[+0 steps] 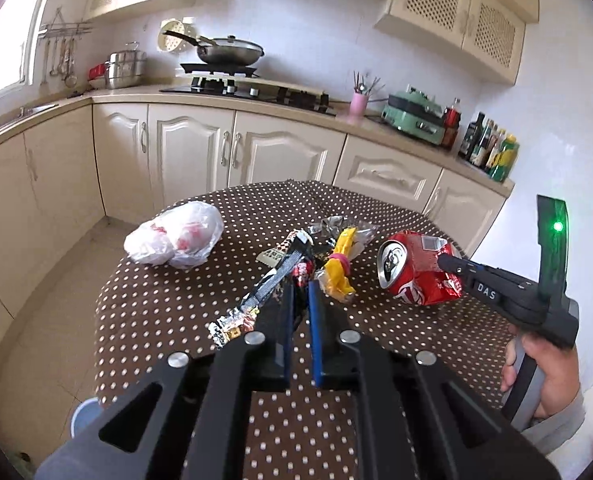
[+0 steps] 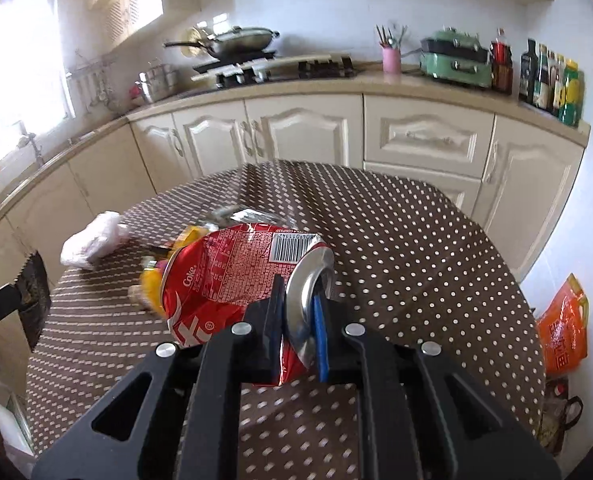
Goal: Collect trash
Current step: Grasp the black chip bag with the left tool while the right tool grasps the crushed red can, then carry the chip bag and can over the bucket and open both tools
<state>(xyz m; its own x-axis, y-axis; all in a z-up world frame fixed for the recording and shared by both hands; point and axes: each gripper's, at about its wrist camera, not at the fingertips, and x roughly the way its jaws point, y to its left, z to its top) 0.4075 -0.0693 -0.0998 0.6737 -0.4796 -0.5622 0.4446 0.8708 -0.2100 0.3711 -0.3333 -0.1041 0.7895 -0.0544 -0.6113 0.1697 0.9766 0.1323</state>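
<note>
My left gripper [image 1: 300,292] is shut on a long black and silver snack wrapper [image 1: 272,280], which hangs out to the left of its fingers above the table. Just beyond it lie a yellow wrapper [image 1: 338,268] and a crinkled clear wrapper [image 1: 332,224]. My right gripper [image 2: 298,300] is shut on a crushed red cola can [image 2: 224,276], with the pads pinching the rim at its silver end. In the left wrist view the can [image 1: 416,268] is at the right, with the right gripper [image 1: 446,262] on it. A white plastic bag [image 1: 174,240] lies at the table's left.
The round table [image 1: 376,208] wears a brown polka-dot cloth. Cream cabinets and a counter with a stove and wok [image 1: 228,52] run behind it. An orange bag [image 2: 562,328] sits on the floor at the right. A person's hand [image 1: 544,372] holds the right gripper's handle.
</note>
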